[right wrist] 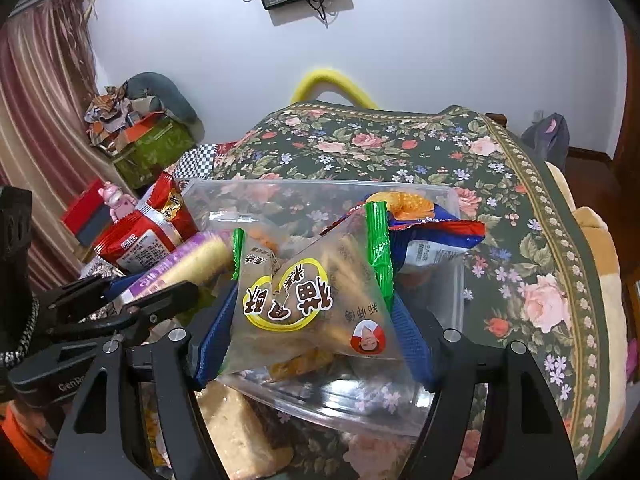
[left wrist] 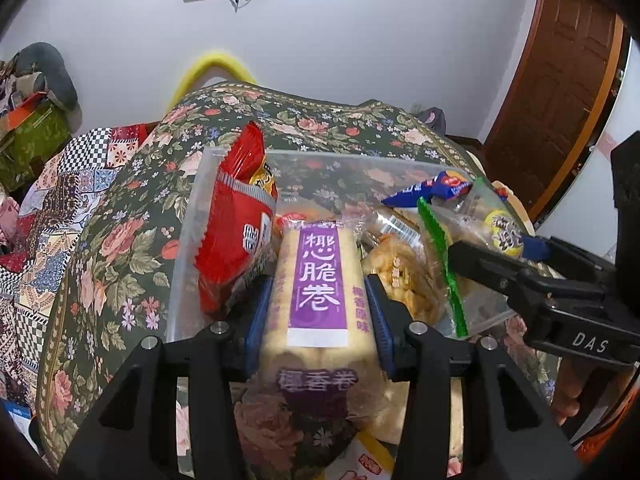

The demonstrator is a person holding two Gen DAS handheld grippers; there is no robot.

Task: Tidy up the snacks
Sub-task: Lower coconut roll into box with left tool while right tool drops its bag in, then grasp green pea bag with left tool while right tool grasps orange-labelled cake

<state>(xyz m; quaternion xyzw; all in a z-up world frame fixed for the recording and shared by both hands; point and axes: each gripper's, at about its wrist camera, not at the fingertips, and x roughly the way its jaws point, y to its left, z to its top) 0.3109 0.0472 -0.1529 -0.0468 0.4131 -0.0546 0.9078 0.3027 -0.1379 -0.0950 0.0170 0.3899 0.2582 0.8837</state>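
Observation:
My left gripper [left wrist: 318, 320] is shut on a pale egg-roll pack with a purple label [left wrist: 318, 292], held over the near edge of a clear plastic bin [left wrist: 192, 216]. My right gripper [right wrist: 312, 320] is shut on a clear snack bag with green edges [right wrist: 316, 300], also over the bin [right wrist: 452, 280]. The bin holds a red packet [left wrist: 236, 232], a blue packet [right wrist: 424, 236] and other snacks. The right gripper shows in the left wrist view [left wrist: 480, 252]; the left gripper shows in the right wrist view [right wrist: 132, 292].
The bin sits on a table with a dark floral cloth [right wrist: 400, 148]. More snack packs lie below the grippers [right wrist: 240, 432]. A yellow chair back [left wrist: 212, 68] stands behind the table. Boxes and clutter [right wrist: 140, 140] lie at the left; a wooden door [left wrist: 560, 80] is at the right.

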